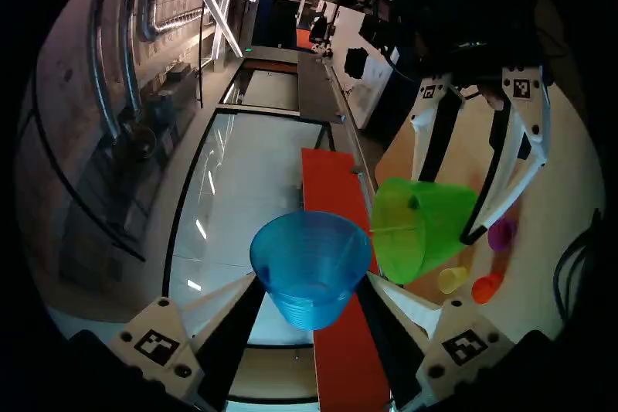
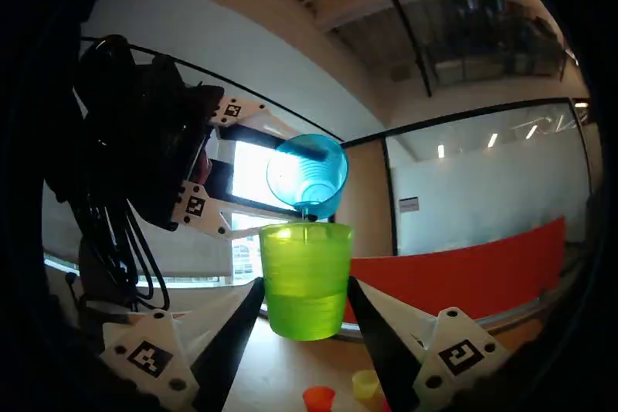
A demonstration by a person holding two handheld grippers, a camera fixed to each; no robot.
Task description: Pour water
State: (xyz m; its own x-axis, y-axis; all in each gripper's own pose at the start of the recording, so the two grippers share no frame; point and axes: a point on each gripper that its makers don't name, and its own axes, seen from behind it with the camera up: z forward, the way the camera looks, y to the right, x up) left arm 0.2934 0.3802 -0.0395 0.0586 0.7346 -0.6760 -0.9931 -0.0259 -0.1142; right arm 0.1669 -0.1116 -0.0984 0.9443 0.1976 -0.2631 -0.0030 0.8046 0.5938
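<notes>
Glass walls [image 2: 494, 180], an orange panel [image 2: 479, 265], exposed ceiling pipes [image 1: 104, 80].

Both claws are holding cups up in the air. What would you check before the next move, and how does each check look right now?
1. Left claw grips the blue cup: ok, one finger presses on each side.
2. Right claw grips the green cup: ok, it is clamped between both fingers.
3. Blue cup's lip is over the green cup's mouth: ok, it is tilted directly above it.
4. Spare room in the green cup: ok, the water sits well below the rim.
5. Water remaining in the blue cup: cannot tell.
</notes>
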